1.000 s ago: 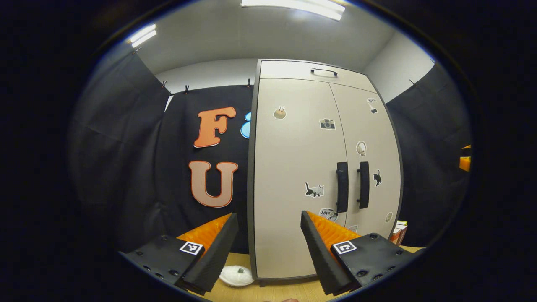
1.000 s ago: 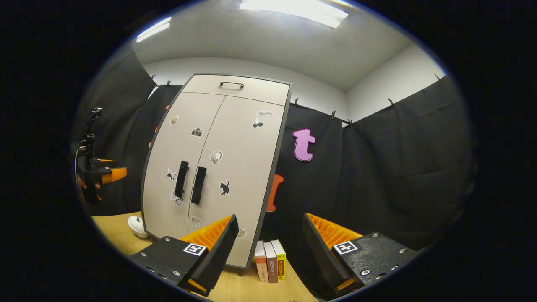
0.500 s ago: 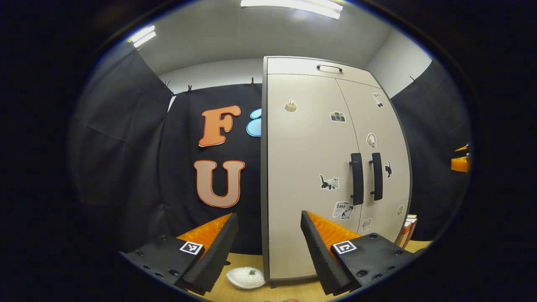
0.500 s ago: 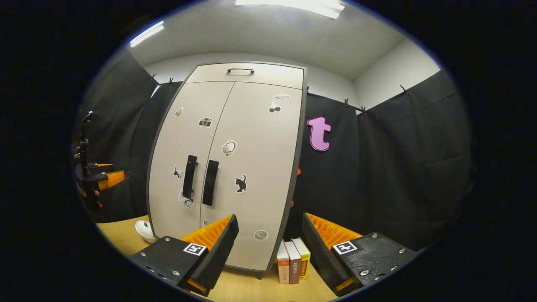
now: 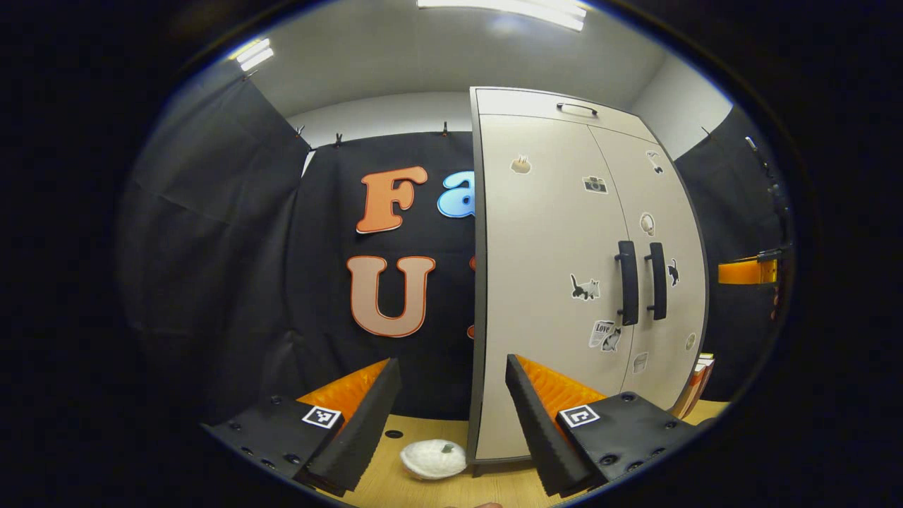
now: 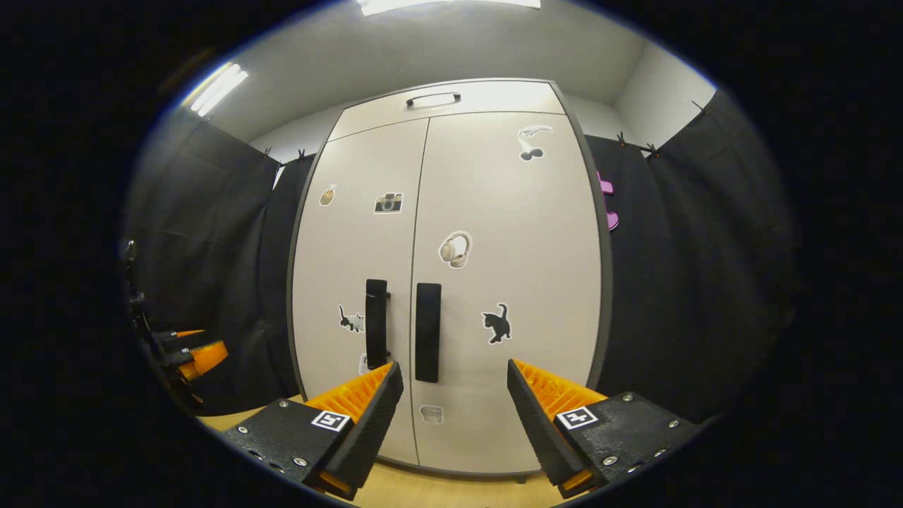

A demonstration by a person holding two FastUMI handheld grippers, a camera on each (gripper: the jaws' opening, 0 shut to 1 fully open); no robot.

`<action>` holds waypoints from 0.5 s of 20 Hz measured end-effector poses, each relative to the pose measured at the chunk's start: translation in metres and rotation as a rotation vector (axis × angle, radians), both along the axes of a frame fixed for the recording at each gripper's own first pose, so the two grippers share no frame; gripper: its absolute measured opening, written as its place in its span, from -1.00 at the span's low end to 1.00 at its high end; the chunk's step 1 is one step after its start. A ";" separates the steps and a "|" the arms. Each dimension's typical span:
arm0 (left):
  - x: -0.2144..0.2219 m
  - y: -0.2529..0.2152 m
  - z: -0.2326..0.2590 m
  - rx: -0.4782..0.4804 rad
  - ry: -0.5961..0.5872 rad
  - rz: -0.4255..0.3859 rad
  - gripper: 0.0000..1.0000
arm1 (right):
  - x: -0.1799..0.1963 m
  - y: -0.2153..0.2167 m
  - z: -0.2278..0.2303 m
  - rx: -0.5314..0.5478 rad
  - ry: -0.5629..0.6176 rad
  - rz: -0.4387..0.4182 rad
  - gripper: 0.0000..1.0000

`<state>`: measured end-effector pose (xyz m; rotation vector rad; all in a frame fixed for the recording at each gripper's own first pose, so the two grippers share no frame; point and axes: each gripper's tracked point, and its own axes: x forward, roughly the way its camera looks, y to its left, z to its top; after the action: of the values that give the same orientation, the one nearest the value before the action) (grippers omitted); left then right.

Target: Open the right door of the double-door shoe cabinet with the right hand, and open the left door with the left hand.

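1. Closest in the right gripper view, the right gripper (image 6: 451,402) is wide open and holds nothing.
2. Closest in the left gripper view, the left gripper (image 5: 451,406) is also wide open and holds nothing.
3. A little white pumpkin (image 5: 433,458) sits on the wooden table (image 5: 395,487), just left of the cabinet's foot.
4. Farther off stands the shoe cabinet (image 6: 451,212). Its left door (image 6: 353,247) and right door (image 6: 515,247) are both shut.
5. The two black handles (image 6: 427,331) sit side by side in the middle, with stickers around them.
6. Some books (image 5: 695,384) stand to the cabinet's right.
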<state>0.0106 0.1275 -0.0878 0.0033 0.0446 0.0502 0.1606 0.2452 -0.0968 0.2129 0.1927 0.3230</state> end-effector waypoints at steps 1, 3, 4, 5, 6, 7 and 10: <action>-0.002 0.004 -0.004 -0.005 0.007 0.004 0.93 | 0.009 0.009 -0.005 0.007 0.016 0.005 0.80; -0.006 0.017 -0.012 -0.007 0.025 0.024 0.93 | 0.026 0.021 -0.013 0.036 0.045 -0.002 0.78; -0.009 0.023 -0.016 -0.007 0.037 0.036 0.93 | 0.033 0.025 -0.012 0.056 0.054 -0.003 0.75; -0.010 0.028 -0.019 -0.008 0.049 0.045 0.93 | 0.041 0.029 -0.012 0.070 0.061 -0.005 0.73; -0.011 0.030 -0.022 -0.014 0.060 0.046 0.93 | 0.047 0.031 -0.012 0.079 0.064 -0.005 0.70; -0.012 0.030 -0.026 -0.029 0.071 0.041 0.93 | 0.054 0.033 -0.013 0.087 0.071 -0.016 0.67; -0.019 0.029 -0.036 -0.051 0.100 0.024 0.96 | 0.069 0.042 -0.016 0.085 0.092 -0.036 0.51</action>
<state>-0.0085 0.1564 -0.1243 -0.0460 0.1463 0.0726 0.2299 0.2870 -0.1129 0.3154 0.2655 0.2858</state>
